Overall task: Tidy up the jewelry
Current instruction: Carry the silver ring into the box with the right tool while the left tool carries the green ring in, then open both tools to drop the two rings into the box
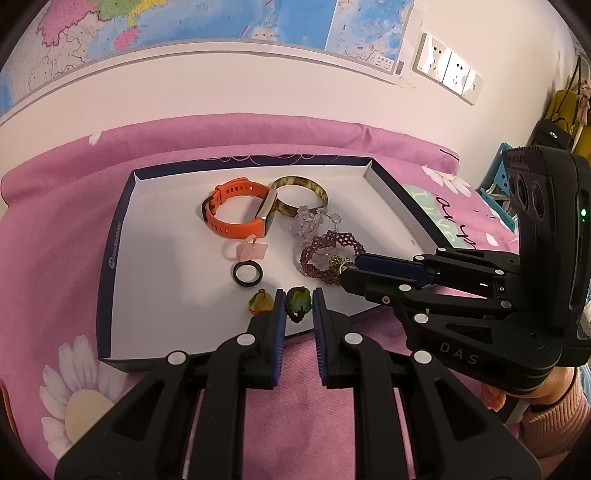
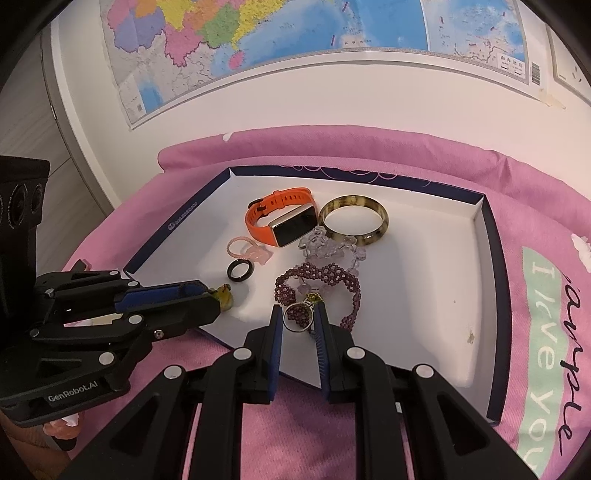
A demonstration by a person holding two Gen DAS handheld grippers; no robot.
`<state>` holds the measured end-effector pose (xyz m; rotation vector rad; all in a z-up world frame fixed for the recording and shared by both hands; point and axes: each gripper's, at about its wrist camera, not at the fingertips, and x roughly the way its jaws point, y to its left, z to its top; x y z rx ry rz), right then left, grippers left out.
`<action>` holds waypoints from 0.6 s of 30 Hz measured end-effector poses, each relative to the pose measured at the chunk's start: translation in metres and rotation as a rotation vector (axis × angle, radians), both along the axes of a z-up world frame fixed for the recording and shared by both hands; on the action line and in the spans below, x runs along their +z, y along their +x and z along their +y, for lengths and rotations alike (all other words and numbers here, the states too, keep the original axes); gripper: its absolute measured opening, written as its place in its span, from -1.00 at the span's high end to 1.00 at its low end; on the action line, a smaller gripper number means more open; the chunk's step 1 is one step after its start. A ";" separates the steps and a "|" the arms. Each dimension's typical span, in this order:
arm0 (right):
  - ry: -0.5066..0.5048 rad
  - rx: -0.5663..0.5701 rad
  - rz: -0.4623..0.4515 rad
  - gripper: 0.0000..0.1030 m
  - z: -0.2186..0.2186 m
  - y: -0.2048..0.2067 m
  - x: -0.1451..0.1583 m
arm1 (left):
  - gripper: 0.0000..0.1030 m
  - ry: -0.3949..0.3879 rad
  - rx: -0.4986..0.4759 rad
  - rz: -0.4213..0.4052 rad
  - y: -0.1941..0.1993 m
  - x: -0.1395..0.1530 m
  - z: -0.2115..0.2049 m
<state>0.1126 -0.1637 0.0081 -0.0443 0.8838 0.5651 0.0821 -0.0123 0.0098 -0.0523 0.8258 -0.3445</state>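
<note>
While tray (image 2: 491, 295) sits on pink bedspread (image 1: 55, 258) (map (image 2: 295, 33) behind) | both fingers spread.

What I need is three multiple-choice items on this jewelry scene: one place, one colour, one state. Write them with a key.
1. The black ring lies
A. on the pink cloth
B. in the tray
C. inside the bangle

2. The charm between the left gripper's fingers is
A. green
B. red
C. white

3. The orange watch's strap is
A. laid out flat
B. detached
C. closed in a loop

Key:
B: the black ring rests on the white floor of the tray, between the pink ring and the yellow charm.
A: the charm at the left gripper is green.
C: the orange watch stands on its edge with the strap forming a ring.
</note>
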 end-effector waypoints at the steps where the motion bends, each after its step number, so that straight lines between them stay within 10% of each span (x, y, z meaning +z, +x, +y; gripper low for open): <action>1: -0.001 0.000 0.000 0.70 0.000 0.000 0.000 | 0.71 0.001 0.001 0.001 0.000 0.000 0.000; 18: -0.010 -0.009 -0.005 0.69 0.001 0.002 -0.001 | 0.71 -0.006 0.007 0.004 0.001 -0.003 0.001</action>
